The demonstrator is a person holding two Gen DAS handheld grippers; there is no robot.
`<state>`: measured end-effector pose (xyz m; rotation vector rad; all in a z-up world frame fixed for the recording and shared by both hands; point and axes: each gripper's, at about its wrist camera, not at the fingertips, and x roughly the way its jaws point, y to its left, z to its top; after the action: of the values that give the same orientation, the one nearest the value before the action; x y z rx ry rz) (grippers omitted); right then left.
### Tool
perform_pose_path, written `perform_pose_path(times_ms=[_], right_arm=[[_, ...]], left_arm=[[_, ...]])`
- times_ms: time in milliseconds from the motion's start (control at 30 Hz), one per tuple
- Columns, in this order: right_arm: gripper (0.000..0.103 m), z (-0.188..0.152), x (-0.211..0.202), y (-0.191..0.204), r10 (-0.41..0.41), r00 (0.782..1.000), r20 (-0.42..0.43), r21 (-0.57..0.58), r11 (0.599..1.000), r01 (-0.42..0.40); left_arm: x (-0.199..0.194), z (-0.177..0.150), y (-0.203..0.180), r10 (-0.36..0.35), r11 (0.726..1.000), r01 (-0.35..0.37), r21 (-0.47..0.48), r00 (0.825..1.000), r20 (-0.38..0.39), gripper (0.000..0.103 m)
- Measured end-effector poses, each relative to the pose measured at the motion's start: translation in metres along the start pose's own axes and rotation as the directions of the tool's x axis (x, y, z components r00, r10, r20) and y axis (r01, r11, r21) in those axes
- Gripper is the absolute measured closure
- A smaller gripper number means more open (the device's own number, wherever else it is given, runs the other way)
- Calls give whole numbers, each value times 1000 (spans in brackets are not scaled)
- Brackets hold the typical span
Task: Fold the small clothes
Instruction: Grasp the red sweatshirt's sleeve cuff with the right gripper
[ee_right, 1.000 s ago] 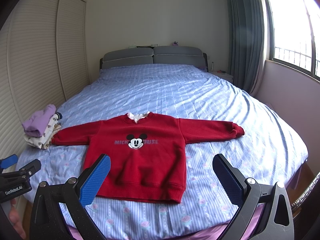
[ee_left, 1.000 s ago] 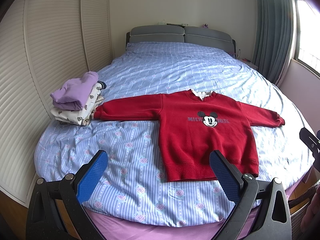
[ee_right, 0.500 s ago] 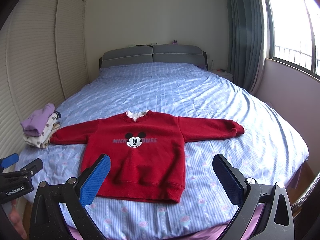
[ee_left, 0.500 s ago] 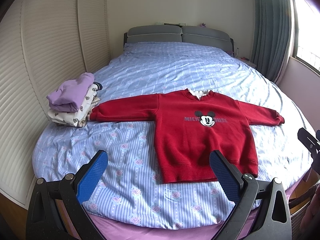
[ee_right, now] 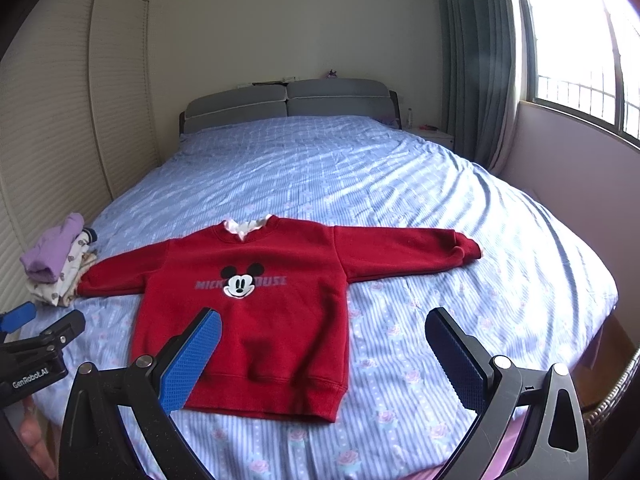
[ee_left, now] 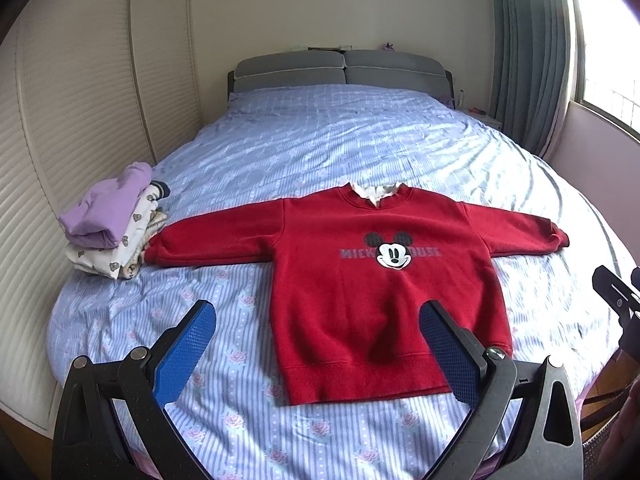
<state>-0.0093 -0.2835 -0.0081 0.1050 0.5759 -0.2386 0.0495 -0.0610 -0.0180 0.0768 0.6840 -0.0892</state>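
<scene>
You are holding both grippers over the foot edge of the bed (ee_left: 360, 140), and neither is gripping anything: the left gripper (ee_left: 318, 354) is spread wide and empty, and the right gripper (ee_right: 322, 358) is splayed just as wide with nothing between its blue pads (ee_right: 192, 364).

Just past them, near the foot edge, the red Mickey Mouse sweatshirt (ee_left: 384, 280) is lying flat and face up, hem toward you, both sleeves stretched straight out toward the side edges, white collar (ee_left: 376, 192) pointing at the headboard (ee_left: 340, 70). It is looking fully unfolded, so I judge that this garment's folding is not yet begun; both sleeves and the body are waiting for you.

Farther off, at the left edge of the bed, a stack of folded clothes (ee_left: 112, 224) is sitting with its lilac top piece (ee_left: 106, 210) uppermost, touching or nearly touching the left cuff. That pile is suggesting part of the job is already done.
</scene>
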Motion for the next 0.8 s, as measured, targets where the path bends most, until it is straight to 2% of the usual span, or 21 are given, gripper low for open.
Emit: perform_pose_path(times_ms=[300,533,600,667,733,800], right_arm=[[0,23,57,-54,-77,997,8,71,995,76],[3,40,112,-120,-104,994,38,202,975,94],[9,42,131,-144,-121,992,44,262,959,105],[25,41,152,-170,-145,989,35,334,934,125],[35,40,175,-196,-162,987,1,406,902,148],[38,39,197,-221,-160,987,-28,467,871,154]], left_arm=[[55,39,-64,-65,997,63,50,997,51,0],[113,68,-133,-116,990,109,85,989,88,0],[131,74,-153,-126,989,119,85,988,84,0],[148,79,-172,-128,989,121,84,988,80,0],[167,84,-193,-129,989,122,88,989,78,0],[180,87,-210,-128,988,120,98,988,83,0]])
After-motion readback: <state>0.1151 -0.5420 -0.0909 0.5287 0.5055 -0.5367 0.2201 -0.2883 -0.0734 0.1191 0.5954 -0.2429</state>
